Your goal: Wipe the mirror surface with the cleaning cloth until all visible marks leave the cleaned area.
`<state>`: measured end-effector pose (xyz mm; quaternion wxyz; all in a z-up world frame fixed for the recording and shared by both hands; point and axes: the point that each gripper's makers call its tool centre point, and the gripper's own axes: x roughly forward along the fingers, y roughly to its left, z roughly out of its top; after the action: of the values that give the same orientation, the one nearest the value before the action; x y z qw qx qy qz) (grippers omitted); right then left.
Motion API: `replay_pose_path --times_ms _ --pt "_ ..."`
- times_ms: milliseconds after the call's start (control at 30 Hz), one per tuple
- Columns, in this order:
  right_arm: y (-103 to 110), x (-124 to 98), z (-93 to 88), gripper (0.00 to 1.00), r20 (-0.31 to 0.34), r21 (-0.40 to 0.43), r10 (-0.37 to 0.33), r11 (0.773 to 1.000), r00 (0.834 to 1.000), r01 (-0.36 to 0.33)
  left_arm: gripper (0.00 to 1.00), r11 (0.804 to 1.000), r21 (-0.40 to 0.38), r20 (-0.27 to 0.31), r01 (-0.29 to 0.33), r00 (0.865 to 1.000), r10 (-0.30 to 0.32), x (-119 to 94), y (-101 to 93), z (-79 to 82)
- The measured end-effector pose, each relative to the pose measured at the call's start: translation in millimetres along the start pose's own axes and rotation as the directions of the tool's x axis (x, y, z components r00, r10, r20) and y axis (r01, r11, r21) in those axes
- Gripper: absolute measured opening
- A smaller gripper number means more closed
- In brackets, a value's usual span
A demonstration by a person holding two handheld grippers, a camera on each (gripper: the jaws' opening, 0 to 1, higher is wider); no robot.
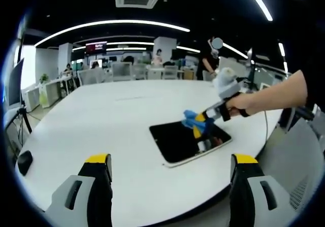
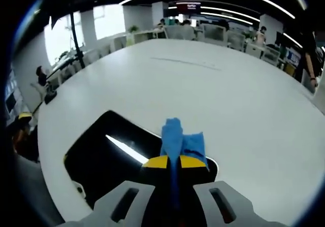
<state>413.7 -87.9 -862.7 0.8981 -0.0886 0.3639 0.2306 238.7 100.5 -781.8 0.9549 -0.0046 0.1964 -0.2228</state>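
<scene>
A dark rectangular mirror (image 1: 184, 142) with a pale rim lies flat on the white table (image 1: 111, 120). A person's hand holds my right gripper (image 1: 199, 125), which comes in from the right and is shut on a blue cleaning cloth (image 1: 192, 118) at the mirror's far edge. In the right gripper view the cloth (image 2: 181, 141) sticks out past the closed yellow-tipped jaws of my right gripper (image 2: 174, 162), resting over the mirror (image 2: 104, 156), which reflects a ceiling light strip. My left gripper (image 1: 171, 161) stands open near the table's front edge, short of the mirror, with nothing between its jaws.
The large white table spreads far beyond the mirror. Office desks, chairs and people (image 1: 207, 62) stand at the back of the room. A tripod (image 2: 76, 31) and a person (image 2: 39, 77) are off the table's left side in the right gripper view.
</scene>
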Motion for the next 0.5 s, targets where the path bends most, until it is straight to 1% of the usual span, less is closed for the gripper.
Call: replay_pose_path --times_ms 200,300,500 --pt "14 7 6.1 0.01 0.003 -0.001 0.011 1.0 1.0 -0.011 0.97 1.0 0.0 0.0 -0.002 1.0 0.002 0 0.4 0.2" --pt "25 10 9.8 0.01 0.006 -0.003 0.026 1.0 1.0 -0.026 0.97 1.0 0.001 0.002 -0.002 1.0 0.002 0 0.4 0.6" --pt "41 20 16.6 0.01 0.005 -0.019 0.049 0.999 0.999 -0.049 0.97 1.0 0.001 0.002 -0.003 1.0 0.003 0 0.7 0.6"
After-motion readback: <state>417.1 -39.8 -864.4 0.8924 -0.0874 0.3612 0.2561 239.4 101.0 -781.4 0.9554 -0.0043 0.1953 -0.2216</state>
